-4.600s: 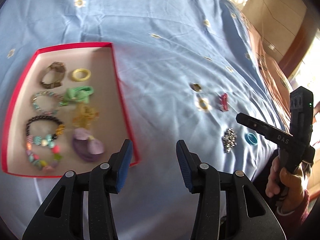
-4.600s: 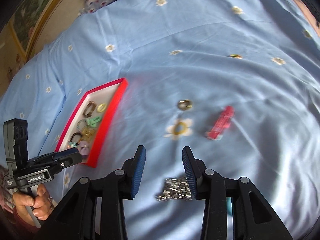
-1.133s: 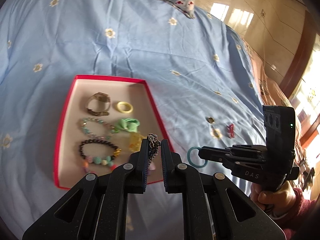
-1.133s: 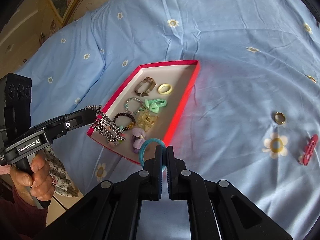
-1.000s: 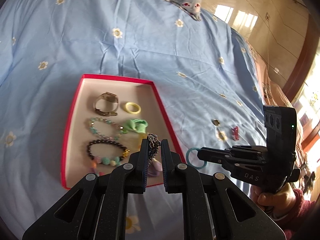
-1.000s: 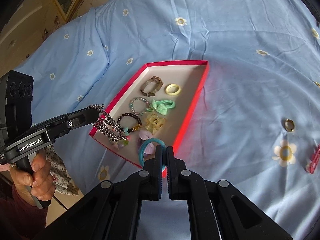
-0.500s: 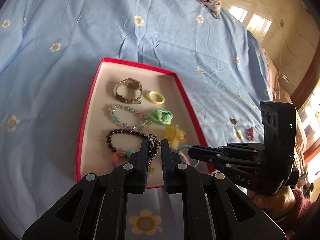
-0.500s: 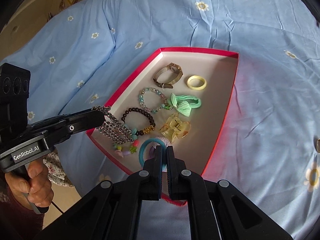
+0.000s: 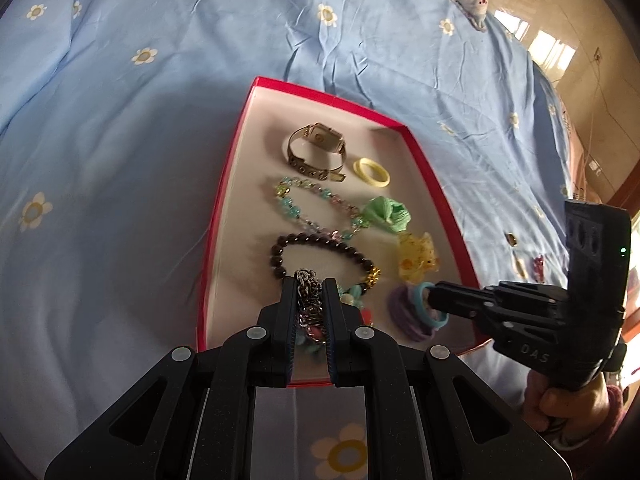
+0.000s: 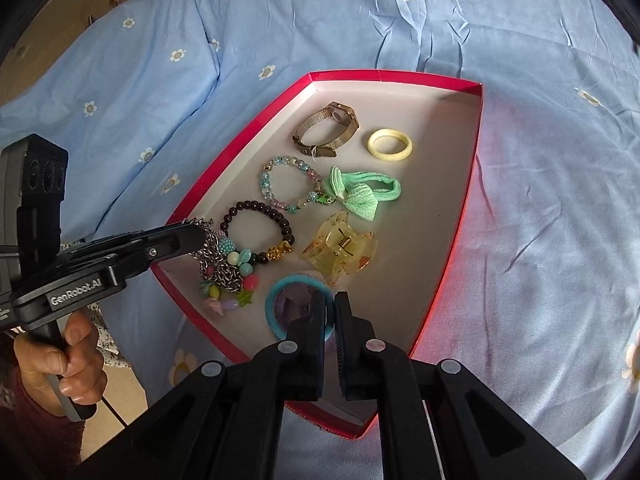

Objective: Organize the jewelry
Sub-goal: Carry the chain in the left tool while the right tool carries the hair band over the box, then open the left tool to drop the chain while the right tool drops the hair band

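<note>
While both grippers hang over the lower end of the red tray point(image 10: 476, 184), each carries 1 piece, which suggests the 2 pieces are meant to be set down together among the jewelry already sorted there. In the left wrist view, the left gripper point(image 9: 309, 286) is pinched narrow on a silver chain point(image 9: 307, 280), held low above the dark bead bracelet point(image 9: 320, 242). At the lower right of that frame, the right gripper point(image 9: 434, 300) clamps the blue ring point(image 9: 420, 304) over a purple scrunchie point(image 9: 404, 320).

Inside the tray lie 2 loose columns: watch point(image 10: 326, 128), pastel bead bracelet point(image 10: 288, 184) and dark bracelet on one side; yellow ring point(image 10: 390, 143), green bow tie point(image 10: 360, 194) and amber hair claw point(image 10: 340, 250) on the other. Bracelets seem to be kept apart from hair pieces, so each carried piece appears to hang over its own column.

From the right wrist view, the chain visibly droops onto a colourful bead cluster point(image 10: 236, 268), which the left gripper's own fingers point(image 9: 288, 308) mostly hide in the left view. Only the left view shows small pieces point(image 9: 536, 268) lying out on the blue bedsheet point(image 9: 160, 80), well apart from the tray.
</note>
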Demonstrator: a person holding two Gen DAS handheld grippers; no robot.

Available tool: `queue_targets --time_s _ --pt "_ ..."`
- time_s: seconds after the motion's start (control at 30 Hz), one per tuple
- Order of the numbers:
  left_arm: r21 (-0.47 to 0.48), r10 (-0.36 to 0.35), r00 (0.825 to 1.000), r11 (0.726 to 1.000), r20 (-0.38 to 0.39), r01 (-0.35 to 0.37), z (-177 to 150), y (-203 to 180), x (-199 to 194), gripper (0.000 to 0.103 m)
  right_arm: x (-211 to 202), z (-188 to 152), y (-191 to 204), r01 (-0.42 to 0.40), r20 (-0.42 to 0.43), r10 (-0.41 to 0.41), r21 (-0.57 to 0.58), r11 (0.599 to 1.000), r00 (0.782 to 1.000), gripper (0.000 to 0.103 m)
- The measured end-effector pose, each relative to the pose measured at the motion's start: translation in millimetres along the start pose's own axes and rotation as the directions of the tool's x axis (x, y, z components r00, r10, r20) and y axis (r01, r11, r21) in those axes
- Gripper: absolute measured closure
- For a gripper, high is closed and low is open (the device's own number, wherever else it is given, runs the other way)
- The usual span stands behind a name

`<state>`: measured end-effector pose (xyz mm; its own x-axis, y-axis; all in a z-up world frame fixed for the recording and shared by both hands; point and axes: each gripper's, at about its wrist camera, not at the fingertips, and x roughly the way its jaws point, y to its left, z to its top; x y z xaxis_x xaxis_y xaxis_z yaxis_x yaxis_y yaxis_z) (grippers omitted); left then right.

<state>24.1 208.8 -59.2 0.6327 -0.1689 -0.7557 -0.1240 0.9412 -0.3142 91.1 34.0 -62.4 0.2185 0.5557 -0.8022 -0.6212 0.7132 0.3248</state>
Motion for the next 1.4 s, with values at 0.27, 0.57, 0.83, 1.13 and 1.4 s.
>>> queue_targets --time_s 0.27,0.57,0.83,1.13,1.4 --pt "-0.013 0.020 1.000 1.000 -0.016 -0.020 -2 4 6 0.092 0 -2 0 0.001 -0.005 -0.001 -0.002 1.000 1.000 0.095" --pt "-0.022 0.027 0.999 0.999 -0.019 -0.028 -2 5 5 0.091 -1 -2 0 -0.001 -0.004 0.001 0.003 1.000 1.000 0.094" --pt "-0.031 0.029 0.999 0.999 -0.021 -0.030 -3 7 3 0.082 -3 -2 1 -0.002 0.001 0.002 0.006 1.000 1.000 0.086" --pt "-0.022 0.031 0.999 0.999 -0.021 -0.032 -3 4 2 0.079 -8 -2 3 -0.002 0.017 0.002 0.005 1.000 1.000 0.082" --pt "-0.017 0.046 0.999 0.999 -0.012 -0.046 -5 0 -2 0.063 -15 -3 0 -0.005 0.046 0.004 0.021 1.000 0.999 0.067"
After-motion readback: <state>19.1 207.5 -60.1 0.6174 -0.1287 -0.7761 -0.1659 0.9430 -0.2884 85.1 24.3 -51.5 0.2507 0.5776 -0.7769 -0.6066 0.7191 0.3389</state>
